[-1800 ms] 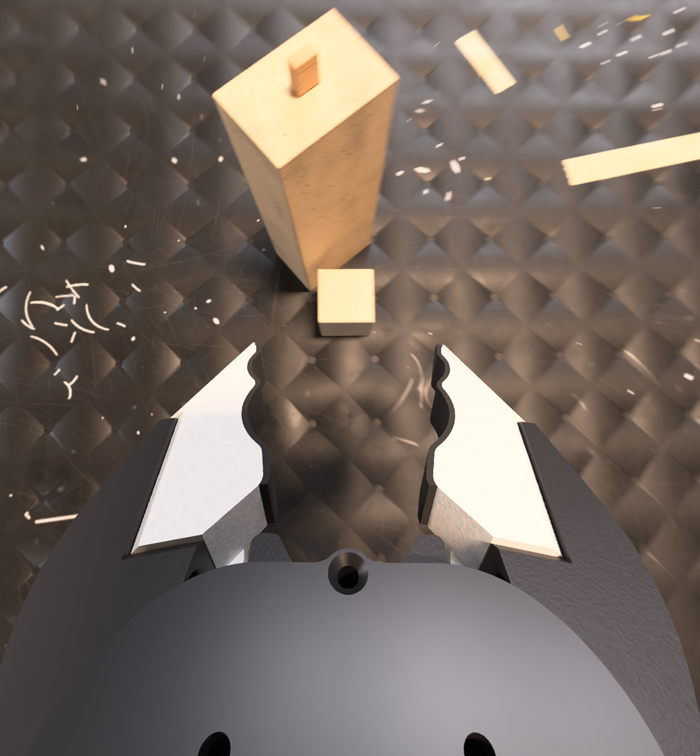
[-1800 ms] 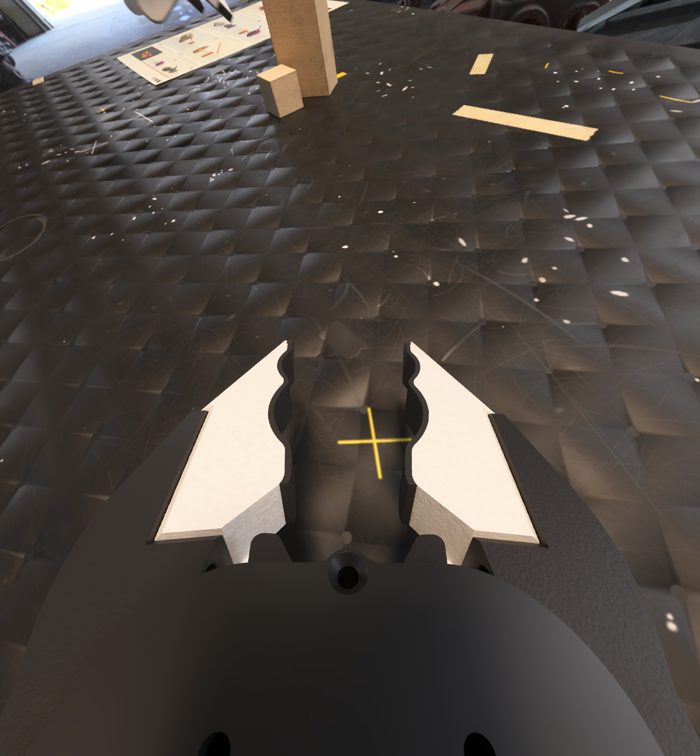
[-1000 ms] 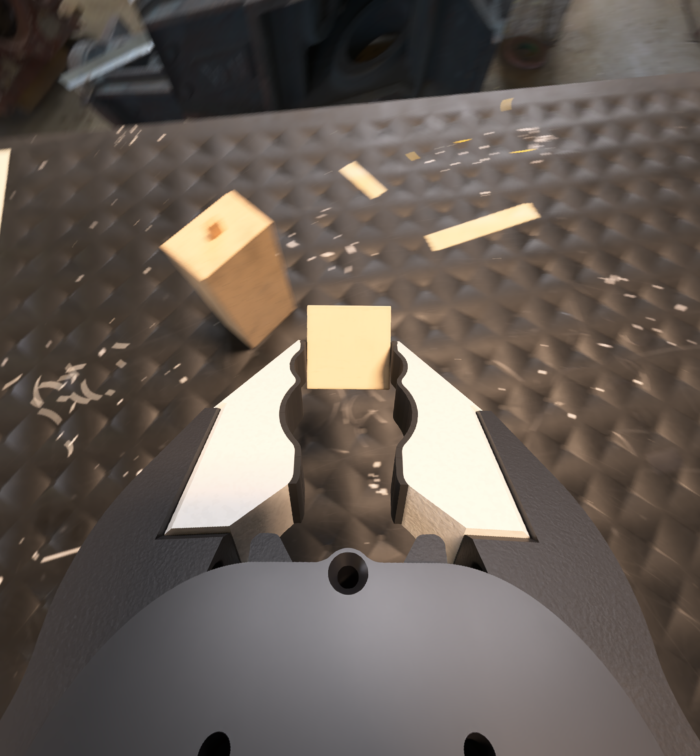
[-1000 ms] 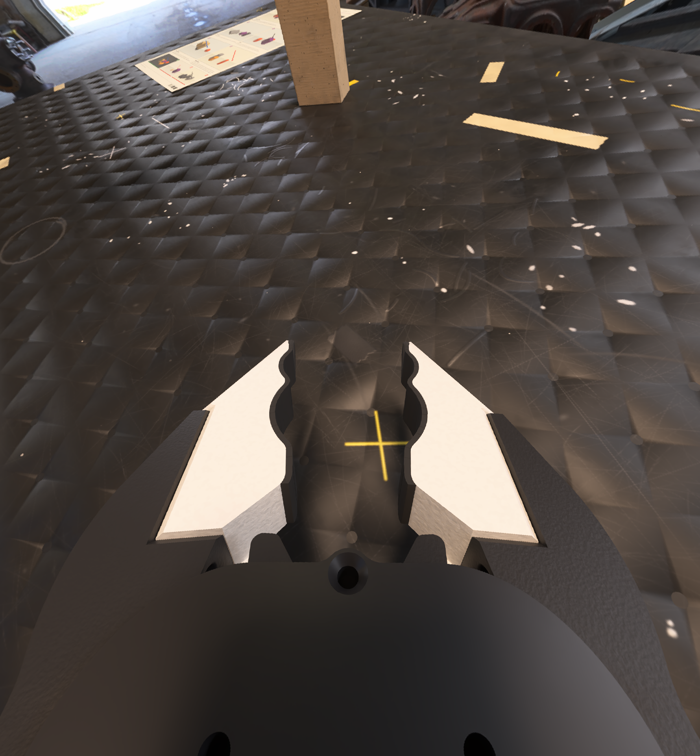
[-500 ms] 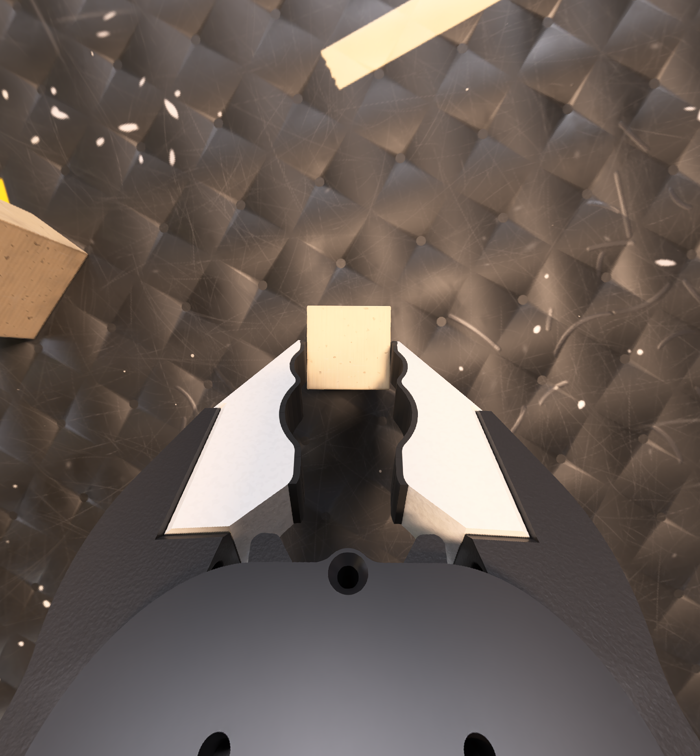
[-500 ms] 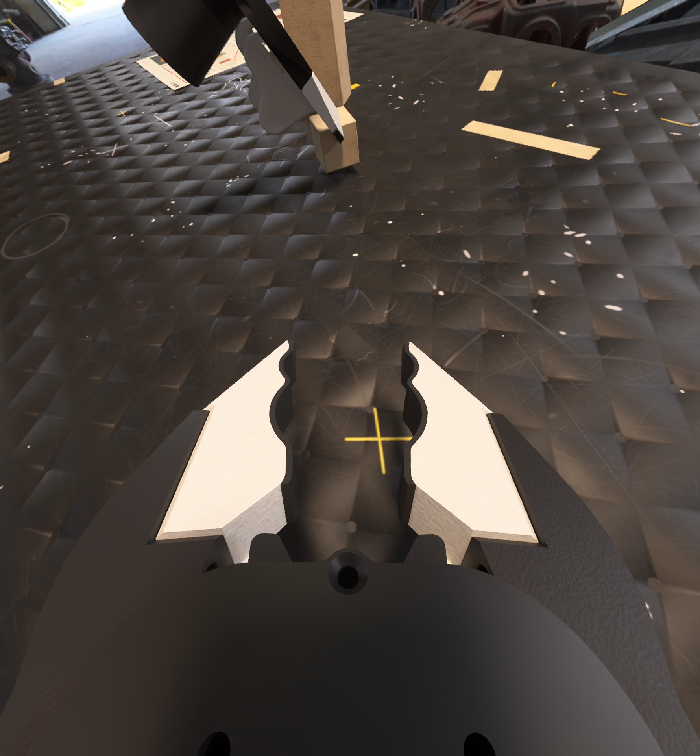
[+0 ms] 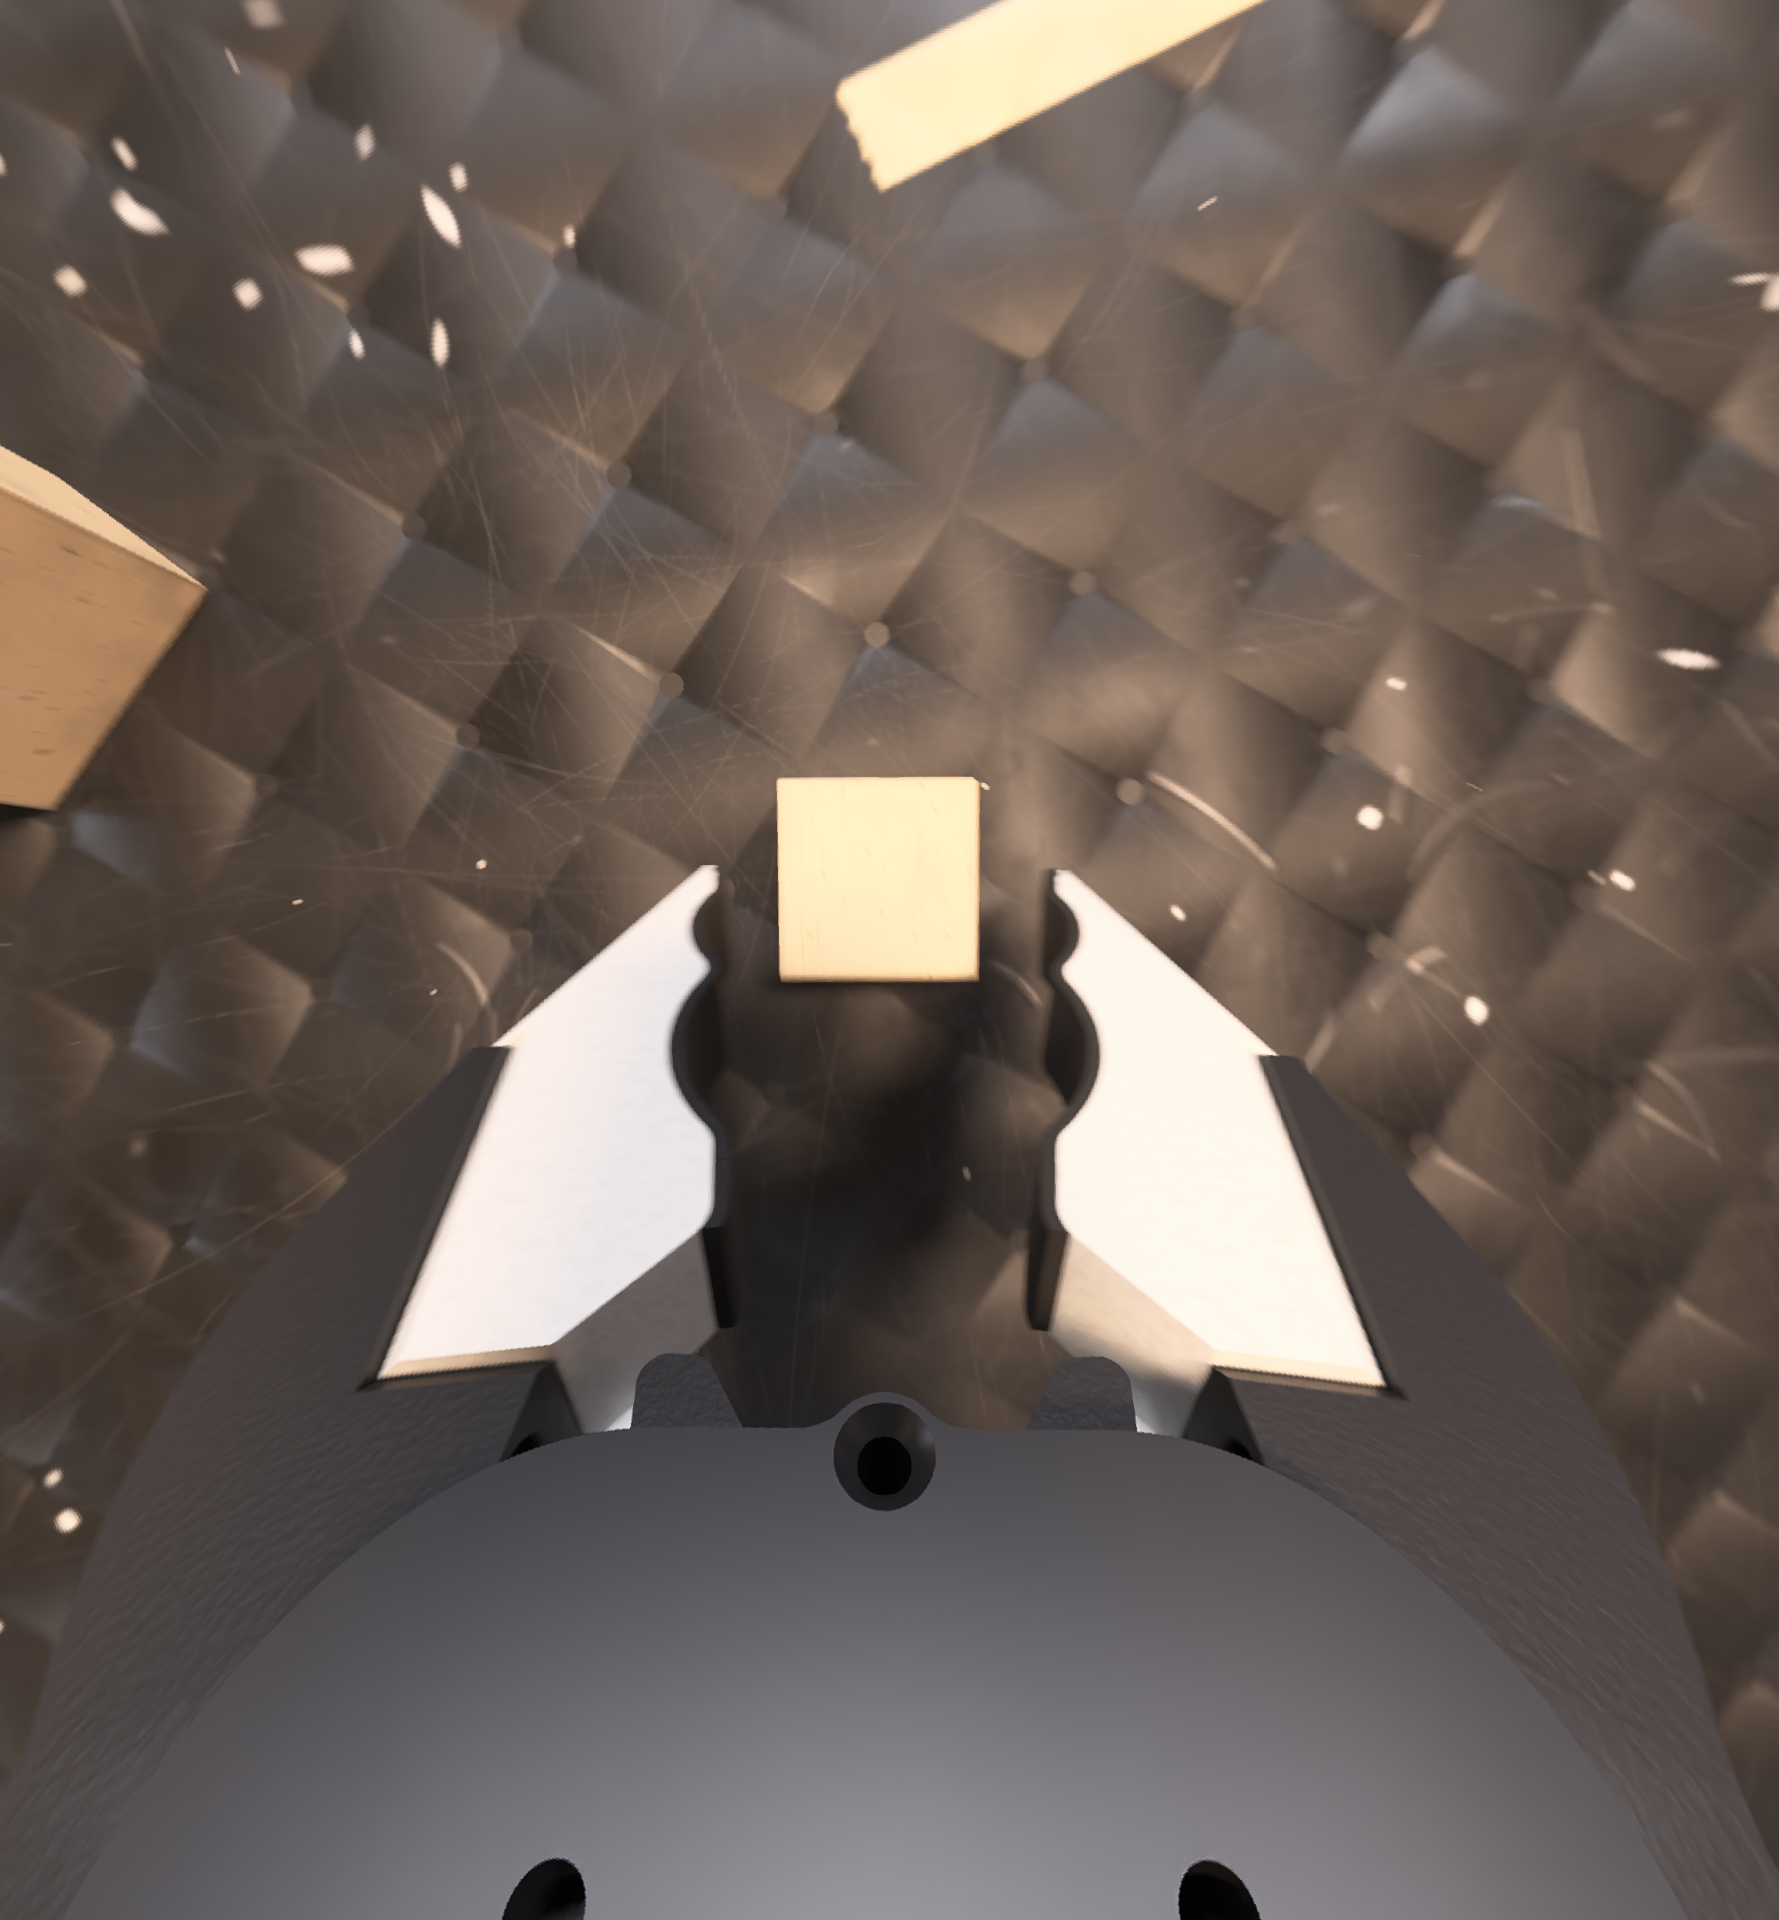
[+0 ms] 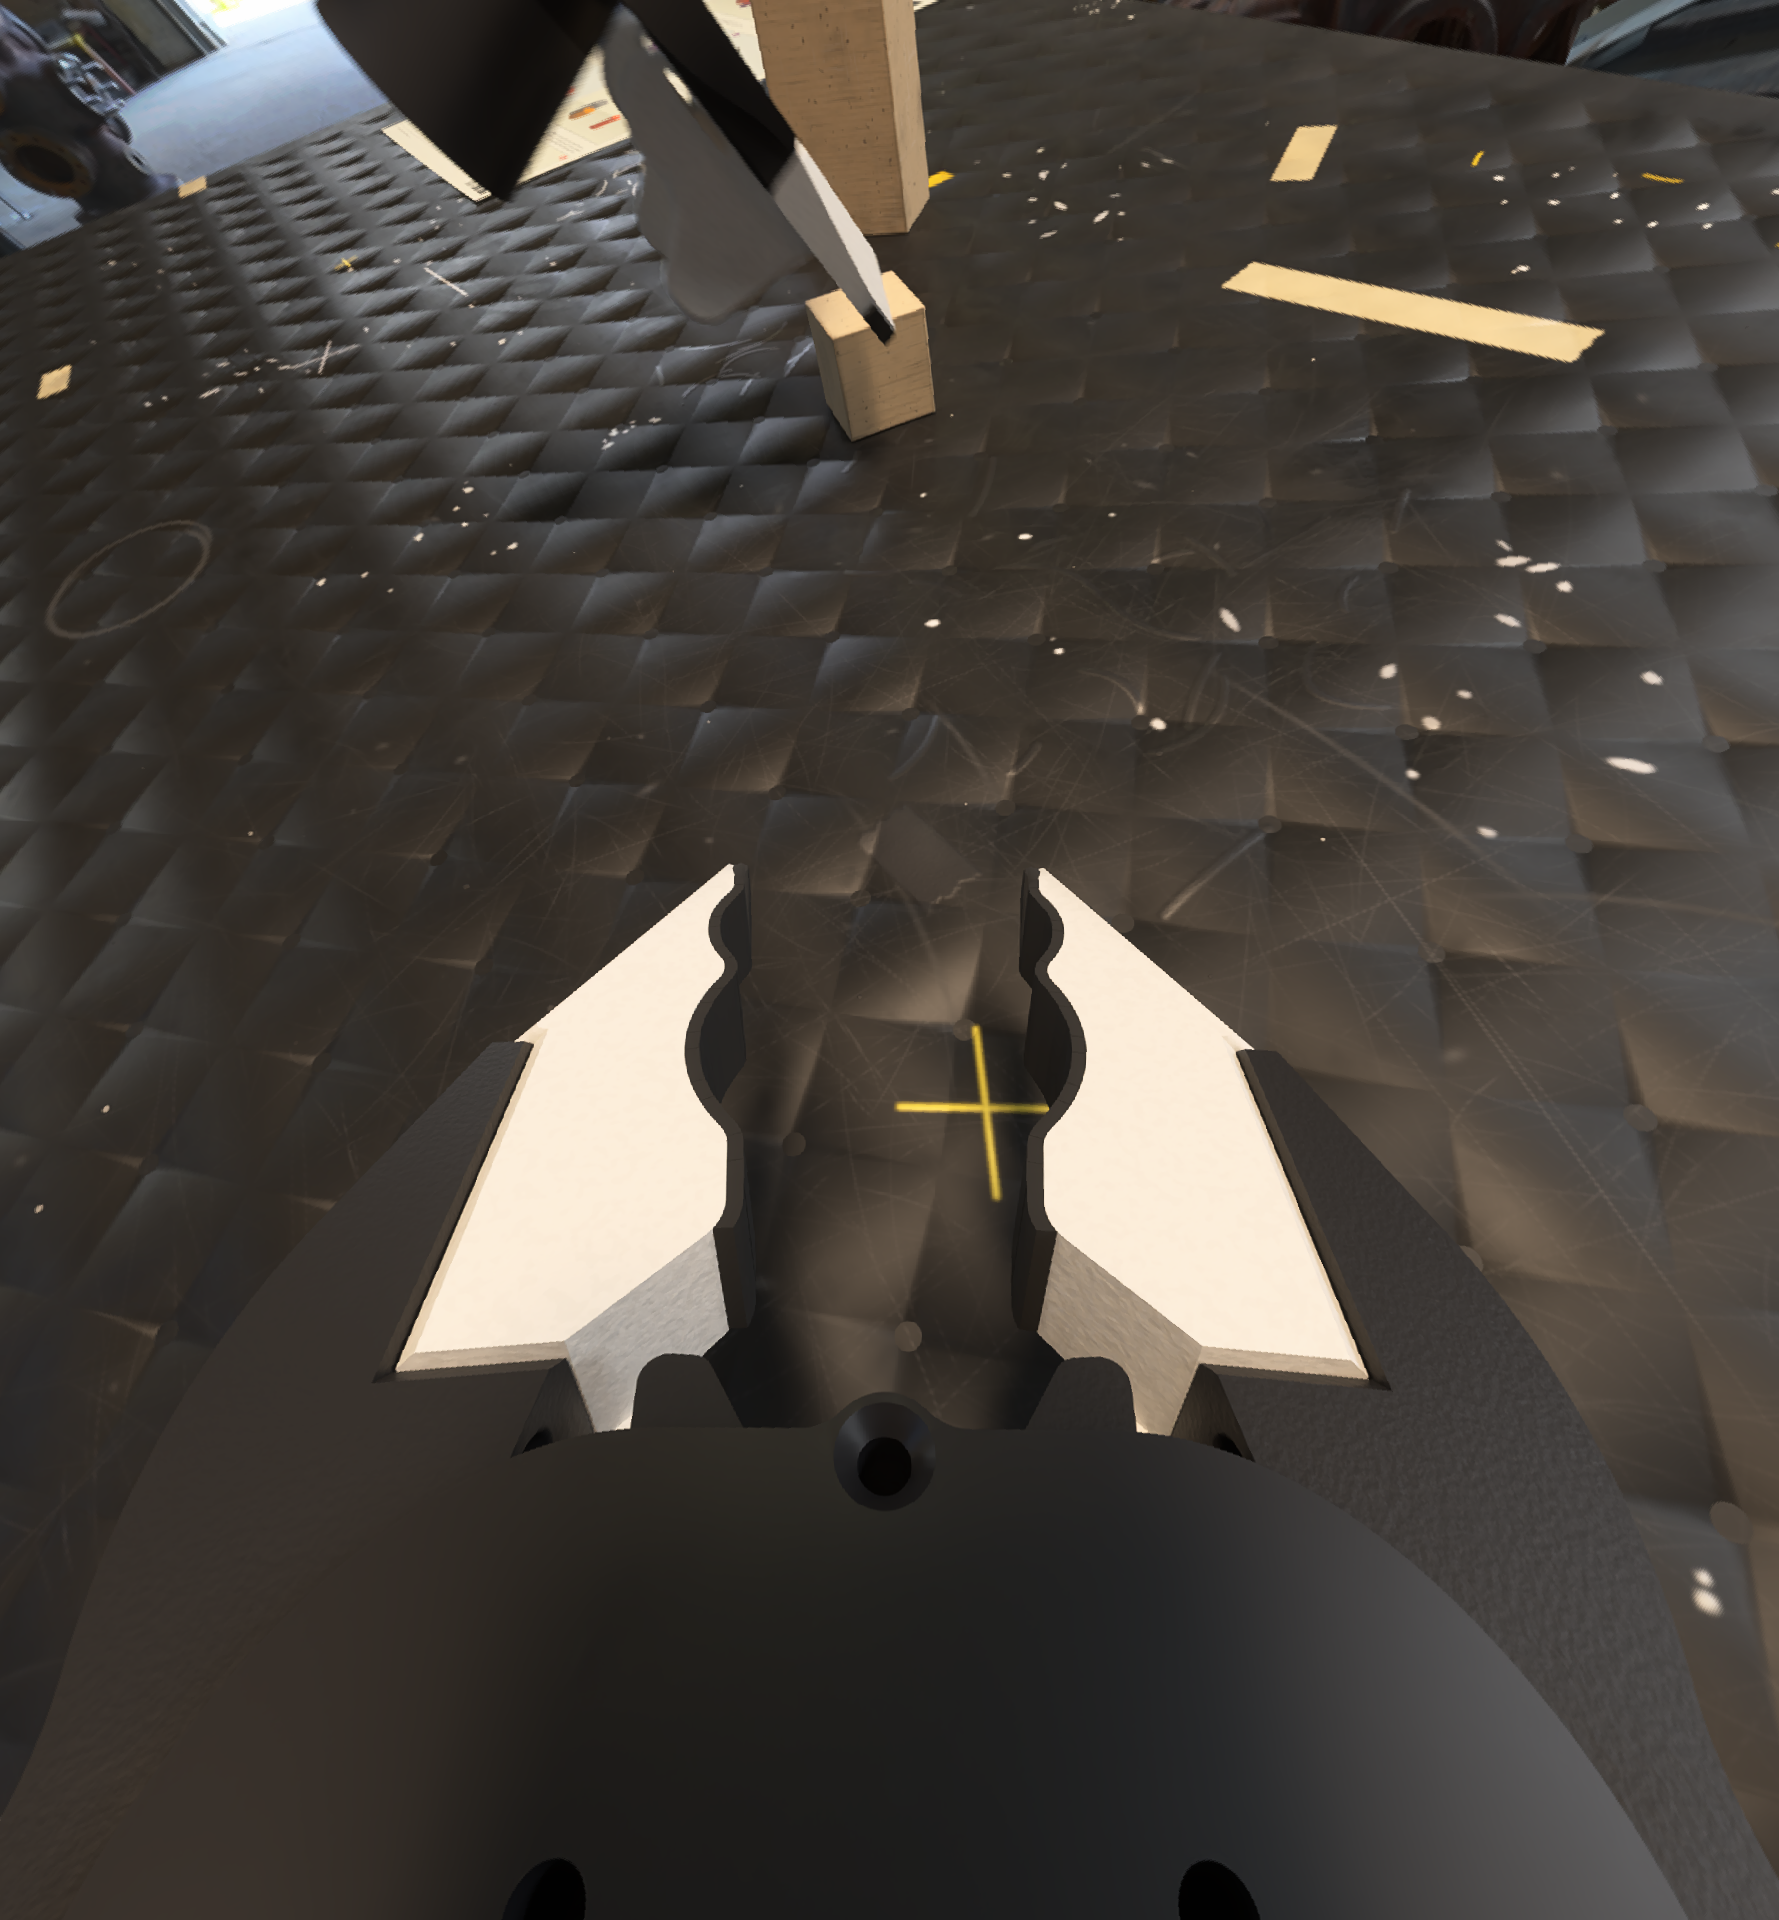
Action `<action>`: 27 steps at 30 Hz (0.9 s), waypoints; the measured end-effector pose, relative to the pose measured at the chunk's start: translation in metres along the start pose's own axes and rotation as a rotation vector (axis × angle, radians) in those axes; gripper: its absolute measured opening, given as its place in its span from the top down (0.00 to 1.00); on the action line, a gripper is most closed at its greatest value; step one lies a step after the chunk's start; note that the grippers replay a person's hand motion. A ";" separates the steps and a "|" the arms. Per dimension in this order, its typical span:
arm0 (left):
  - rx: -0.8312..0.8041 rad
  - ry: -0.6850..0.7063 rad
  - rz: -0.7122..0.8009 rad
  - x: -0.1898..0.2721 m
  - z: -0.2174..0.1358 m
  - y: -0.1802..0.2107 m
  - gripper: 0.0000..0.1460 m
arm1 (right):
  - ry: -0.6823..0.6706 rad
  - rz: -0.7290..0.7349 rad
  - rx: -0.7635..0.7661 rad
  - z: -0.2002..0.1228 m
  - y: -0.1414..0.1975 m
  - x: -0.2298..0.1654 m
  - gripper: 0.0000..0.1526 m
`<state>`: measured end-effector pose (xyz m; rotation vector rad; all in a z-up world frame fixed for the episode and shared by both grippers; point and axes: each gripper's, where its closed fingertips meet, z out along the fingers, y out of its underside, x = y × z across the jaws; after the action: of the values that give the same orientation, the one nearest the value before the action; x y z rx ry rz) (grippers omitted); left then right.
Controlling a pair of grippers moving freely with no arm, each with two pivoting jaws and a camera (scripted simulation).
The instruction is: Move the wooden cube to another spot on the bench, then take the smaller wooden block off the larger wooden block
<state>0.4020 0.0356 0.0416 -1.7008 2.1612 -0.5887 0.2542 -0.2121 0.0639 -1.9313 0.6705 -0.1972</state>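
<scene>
The wooden cube (image 7: pixel 877 878) rests on the dark studded bench (image 7: pixel 1280 623). My left gripper (image 7: pixel 885 878) is open around it, with a small gap on each side. The right wrist view shows the cube (image 8: pixel 880 364) standing in front of the tall larger wooden block (image 8: pixel 843 94), with the left gripper (image 8: pixel 807 307) above it. The larger block's side also shows at the left edge of the left wrist view (image 7: pixel 23 644). Its top and the smaller block are out of frame. My right gripper (image 8: pixel 885 883) is open and empty, low over the bench.
A long pale wooden strip (image 8: pixel 1404 312) lies right of the blocks and shows in the left wrist view too (image 7: pixel 1020 83). A shorter strip (image 8: pixel 1300 151) lies farther back. A yellow cross mark (image 8: pixel 978 1107) is between my right fingers. A faint circle (image 8: pixel 126 577) marks the bench at left.
My left gripper carried the cube away from the larger block, lowered it to the bench and has now opened off it. The right gripper has stayed put.
</scene>
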 end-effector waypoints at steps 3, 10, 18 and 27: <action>0.134 0.026 0.062 0.009 -0.053 0.000 0.42 | -0.009 0.008 0.005 -0.001 0.000 0.000 0.66; 0.401 0.050 -0.089 -0.023 -0.130 0.070 0.31 | -0.037 0.034 0.018 0.000 0.002 0.002 0.66; 0.509 0.004 0.071 -0.059 -0.148 0.040 0.42 | -0.035 0.037 0.013 0.000 0.003 0.006 0.66; 0.170 0.030 0.560 -0.154 -0.096 -0.108 0.59 | -0.027 0.030 0.015 -0.003 0.002 0.010 0.67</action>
<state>0.4811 0.1748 0.1798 -0.9383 2.3800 -0.6112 0.2606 -0.2200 0.0618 -1.9047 0.6781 -0.1572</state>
